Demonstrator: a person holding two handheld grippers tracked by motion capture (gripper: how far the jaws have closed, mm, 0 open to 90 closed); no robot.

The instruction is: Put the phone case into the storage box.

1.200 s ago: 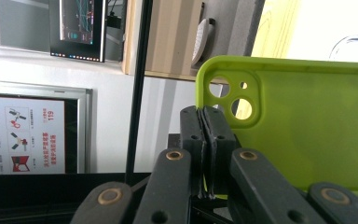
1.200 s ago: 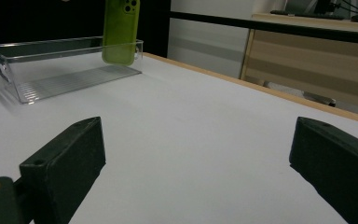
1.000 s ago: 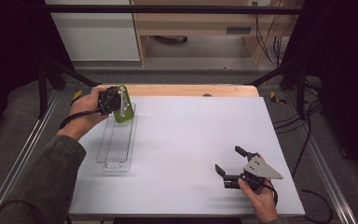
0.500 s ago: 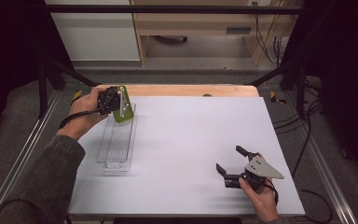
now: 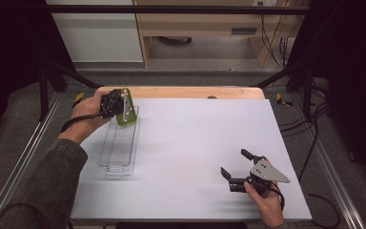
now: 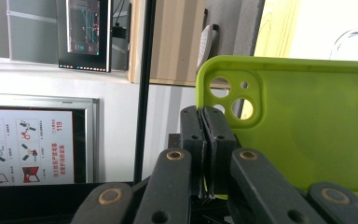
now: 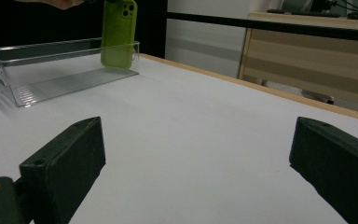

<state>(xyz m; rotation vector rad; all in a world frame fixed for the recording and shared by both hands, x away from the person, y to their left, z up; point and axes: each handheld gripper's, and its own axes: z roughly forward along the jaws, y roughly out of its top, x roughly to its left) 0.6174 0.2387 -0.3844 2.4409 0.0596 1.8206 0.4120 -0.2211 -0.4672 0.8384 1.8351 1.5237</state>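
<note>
Looking along my right gripper (image 7: 196,172), I see its two black jaws spread wide apart with nothing between them, low over the white table (image 7: 191,135). Off to the far left sits a clear plastic bin (image 7: 60,65), long and shallow, with a ribbed floor. A green phone case (image 7: 118,32) stands upright at the bin's far end, its lower part behind the clear wall, camera cutouts at the top. A wooden strip (image 7: 261,88) edges the table.
</note>
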